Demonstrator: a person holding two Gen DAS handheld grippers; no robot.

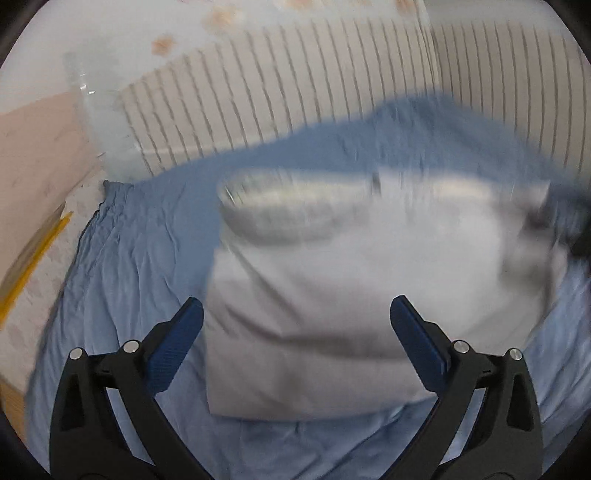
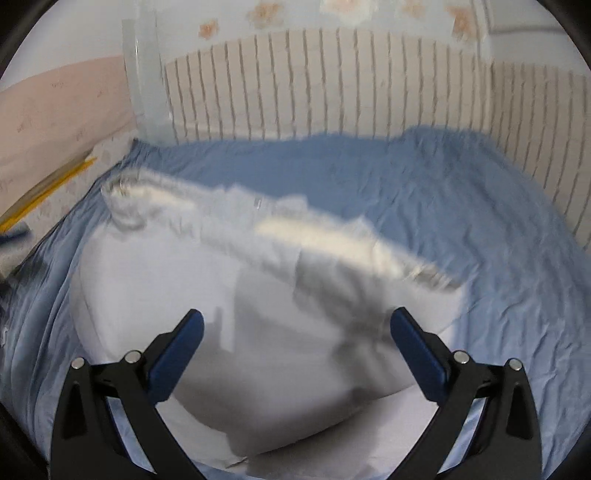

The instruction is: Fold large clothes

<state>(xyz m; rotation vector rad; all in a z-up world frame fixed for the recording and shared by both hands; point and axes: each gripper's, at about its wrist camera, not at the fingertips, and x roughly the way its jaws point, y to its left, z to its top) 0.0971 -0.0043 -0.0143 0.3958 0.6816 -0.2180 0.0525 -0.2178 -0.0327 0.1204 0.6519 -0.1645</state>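
White garment point(image 1: 317, 325), blurred and partly folded, lies spread on the blue bedsheet point(image 1: 140, 251), its collar end toward the striped headboard point(image 1: 295, 74). Left gripper point(image 1: 295, 343) hangs above the near edge, jaws spread wide, nothing between the pads. Right gripper point(image 2: 295, 347) hovers over the same cloth, jaws equally wide, gripping nothing. Pale floral wall point(image 2: 92, 33) sits behind.

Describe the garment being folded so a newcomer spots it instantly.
Start at the bed with the wrinkled blue sheet and slatted headboard. On the sheet lies a white garment, partly folded. It is the only white thing on the blue.
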